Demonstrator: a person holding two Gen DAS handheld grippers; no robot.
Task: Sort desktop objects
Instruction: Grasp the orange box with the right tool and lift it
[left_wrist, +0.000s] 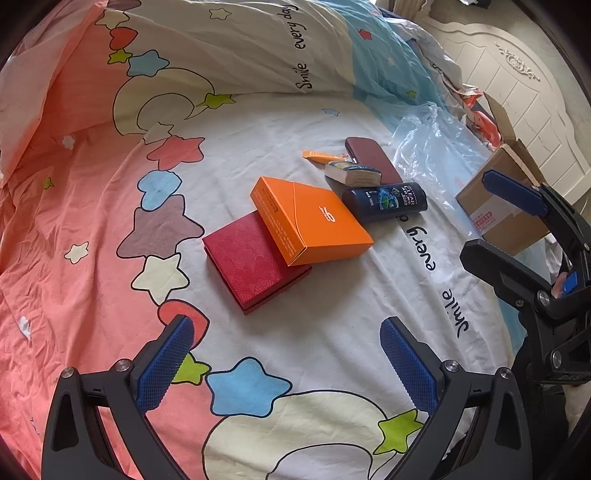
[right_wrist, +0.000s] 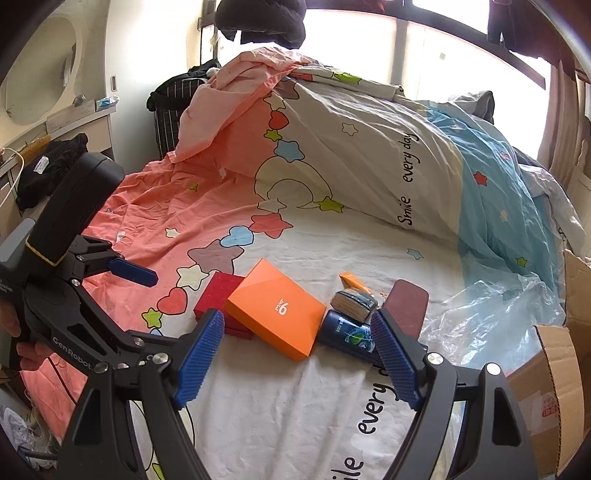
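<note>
On the star-print bedsheet (left_wrist: 314, 339) ahead of me, 6 items cluster together: an orange box (left_wrist: 314, 219) overlapping a red box (left_wrist: 251, 258), a dark blue bottle (left_wrist: 384, 201) touching it, then a small book (left_wrist: 352, 173), a maroon case (left_wrist: 373, 158) and an orange tube (left_wrist: 317, 157). My left gripper (left_wrist: 288, 363) and right gripper (right_wrist: 297, 354) hover with jaws apart, holding nothing. A cardboard box (left_wrist: 498, 206) sits to the right.

Bed w/ star-print sheet (right_wrist: 303, 398), pink/white/blue. Rumpled duvet (right_wrist: 354, 147) heaped at far side. Big windows (right_wrist: 443, 48) behind, strong daylight, dark clothes hung on frame. White carved headboard (left_wrist: 509, 85). Round mirror (right_wrist: 40, 70) over a white desk (right_wrist: 85, 125), at left.
</note>
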